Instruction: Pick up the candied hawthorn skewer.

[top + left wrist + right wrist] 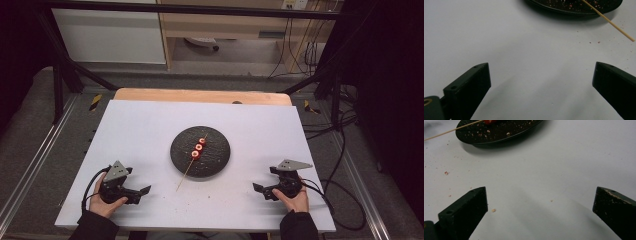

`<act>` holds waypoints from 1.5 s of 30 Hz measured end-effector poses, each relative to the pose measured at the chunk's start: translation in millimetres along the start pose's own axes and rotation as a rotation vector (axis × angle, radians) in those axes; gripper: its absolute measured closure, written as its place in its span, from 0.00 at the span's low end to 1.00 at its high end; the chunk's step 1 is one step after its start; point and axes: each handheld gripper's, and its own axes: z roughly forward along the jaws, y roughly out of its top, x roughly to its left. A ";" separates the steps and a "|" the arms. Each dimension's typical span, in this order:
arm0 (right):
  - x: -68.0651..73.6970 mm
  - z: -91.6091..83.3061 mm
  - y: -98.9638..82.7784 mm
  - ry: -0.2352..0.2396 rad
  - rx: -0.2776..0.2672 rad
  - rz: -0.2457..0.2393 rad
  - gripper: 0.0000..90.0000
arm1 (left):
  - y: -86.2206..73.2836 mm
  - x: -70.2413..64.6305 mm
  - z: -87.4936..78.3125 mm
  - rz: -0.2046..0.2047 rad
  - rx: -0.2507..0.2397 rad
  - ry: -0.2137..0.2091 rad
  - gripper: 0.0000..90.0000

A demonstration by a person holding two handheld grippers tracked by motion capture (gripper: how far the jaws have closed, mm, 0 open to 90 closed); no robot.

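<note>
The skewer (194,156) lies across the black plate (216,157) at mid-worktop (150,125), its bare end jutting past the plate's near rim. Left gripper (141,192) and right gripper (260,190), both wide and empty, flank the plate, well apart from it.

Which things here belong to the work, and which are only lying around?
For the work:
skewer carrying three red pieces
black plate under it
left gripper and right gripper, both open

Lying about:
crumbs on the white table
</note>
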 end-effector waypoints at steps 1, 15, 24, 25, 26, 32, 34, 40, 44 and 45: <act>-0.1 0.0 -0.1 0.001 0.000 -0.002 0.01 | 0.3 -0.2 0.1 0.000 0.000 0.002 0.02; 0.4 0.0 0.1 0.000 -0.002 -0.002 0.01 | 7.0 -6.8 0.4 0.007 0.004 0.007 0.02; 0.2 0.5 0.2 0.000 -0.008 -0.008 0.01 | 13.5 -15.1 4.9 0.015 0.010 0.008 0.02; 0.1 0.5 0.2 -0.003 -0.009 -0.009 0.01 | 14.3 -16.0 5.3 0.016 0.010 0.008 0.02; 0.1 0.5 0.2 -0.003 -0.009 -0.009 0.01 | 15.3 -17.0 5.7 0.016 0.011 0.008 0.02; 0.1 0.5 0.4 -0.004 -0.007 -0.008 0.01 | 22.9 -22.7 7.8 0.007 0.020 0.017 0.02; 0.1 0.5 0.5 -0.006 -0.007 -0.007 0.01 | 26.3 -24.9 7.8 0.002 0.020 0.016 0.02; 0.3 0.7 0.9 -0.010 -0.002 -0.012 0.01 | 38.5 -35.7 9.3 0.002 0.025 0.013 0.04; 0.4 0.5 1.1 -0.010 0.000 -0.011 0.01 | 48.2 -45.1 14.7 0.004 0.040 0.005 0.07; 0.5 0.4 1.2 -0.009 -0.001 -0.009 0.01 | 50.8 -47.8 16.3 0.008 0.047 0.008 0.07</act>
